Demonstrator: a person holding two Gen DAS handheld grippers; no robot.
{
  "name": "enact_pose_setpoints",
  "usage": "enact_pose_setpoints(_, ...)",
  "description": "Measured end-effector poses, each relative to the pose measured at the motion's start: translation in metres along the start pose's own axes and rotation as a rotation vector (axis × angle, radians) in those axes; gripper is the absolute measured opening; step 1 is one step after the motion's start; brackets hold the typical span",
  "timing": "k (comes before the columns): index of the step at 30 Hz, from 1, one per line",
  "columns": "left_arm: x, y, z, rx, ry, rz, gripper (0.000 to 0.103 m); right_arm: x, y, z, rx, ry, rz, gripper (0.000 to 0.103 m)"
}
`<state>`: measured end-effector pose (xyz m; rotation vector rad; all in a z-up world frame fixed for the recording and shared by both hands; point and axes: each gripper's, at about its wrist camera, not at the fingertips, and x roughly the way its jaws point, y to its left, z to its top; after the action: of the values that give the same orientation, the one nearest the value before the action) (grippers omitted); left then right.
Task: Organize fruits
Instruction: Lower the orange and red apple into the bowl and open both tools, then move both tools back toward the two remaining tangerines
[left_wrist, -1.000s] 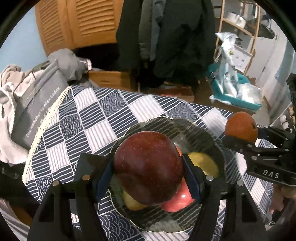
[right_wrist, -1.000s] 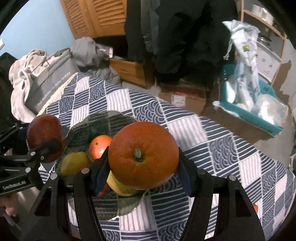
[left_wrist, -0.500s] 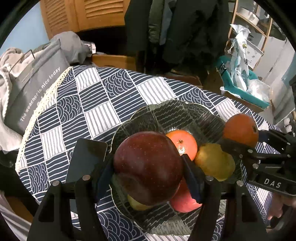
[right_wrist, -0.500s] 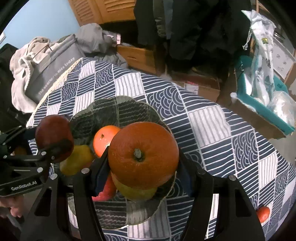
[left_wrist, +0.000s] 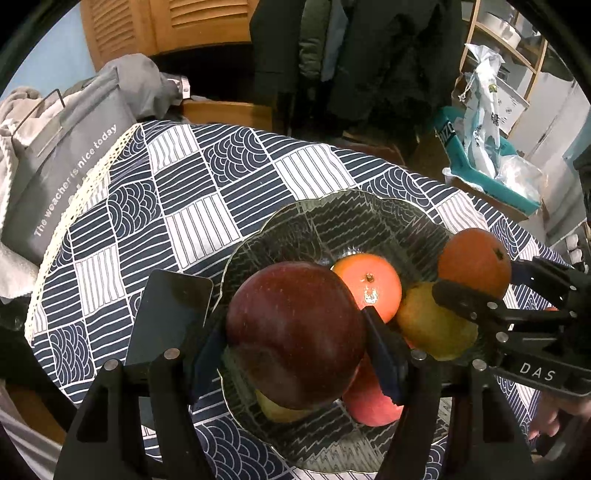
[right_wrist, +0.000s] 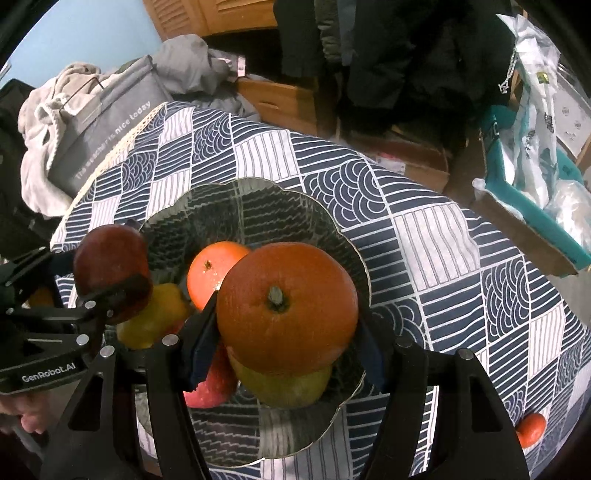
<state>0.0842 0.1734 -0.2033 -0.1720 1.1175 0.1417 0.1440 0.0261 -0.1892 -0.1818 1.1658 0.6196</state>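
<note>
The checked tablecloth (left_wrist: 192, 206) carries my glass bowl (left_wrist: 369, 214), already holding an orange fruit, a yellow-green pear and a pink apple. My left gripper (left_wrist: 295, 332) clamps the dark red apple (left_wrist: 295, 332) over its near side. My right gripper (right_wrist: 284, 325) is opening around the orange (right_wrist: 286, 306), just above the pear (right_wrist: 284, 387). I should release low, into gaps, so nothing rolls out.

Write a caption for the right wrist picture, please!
Right gripper, jaws opening around a round orange, over a scalloped glass bowl of fruit; left gripper holds a dark red apple.
</note>
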Motion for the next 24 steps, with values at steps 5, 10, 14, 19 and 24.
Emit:
enact_pose_setpoints(5, 0.001, 0.0, 0.0, 0.004, 0.012, -0.002, 0.073, 0.001, 0.001, 0.001, 0.006, -0.007, -0.002, 0.068)
enact_pose_setpoints(10, 0.001, -0.005, 0.0, 0.025, 0.014, 0.023, 0.073, -0.009, 0.005, 0.004, -0.009, -0.05, 0.004, 0.071)
enact_pose_setpoints(14, -0.001, -0.005, 0.001, 0.034, 0.006, 0.043, 0.073, -0.015, 0.007, 0.006, -0.024, -0.06, -0.003, 0.071)
enact_pose_setpoints(19, -0.008, -0.008, 0.003, 0.041, -0.017, 0.039, 0.075, -0.022, 0.002, 0.005, -0.017, -0.071, -0.019, 0.071)
enact_pose_setpoints(24, -0.017, -0.015, 0.004, 0.057, -0.034, 0.035, 0.076, -0.032, -0.004, 0.003, -0.006, -0.085, -0.041, 0.071)
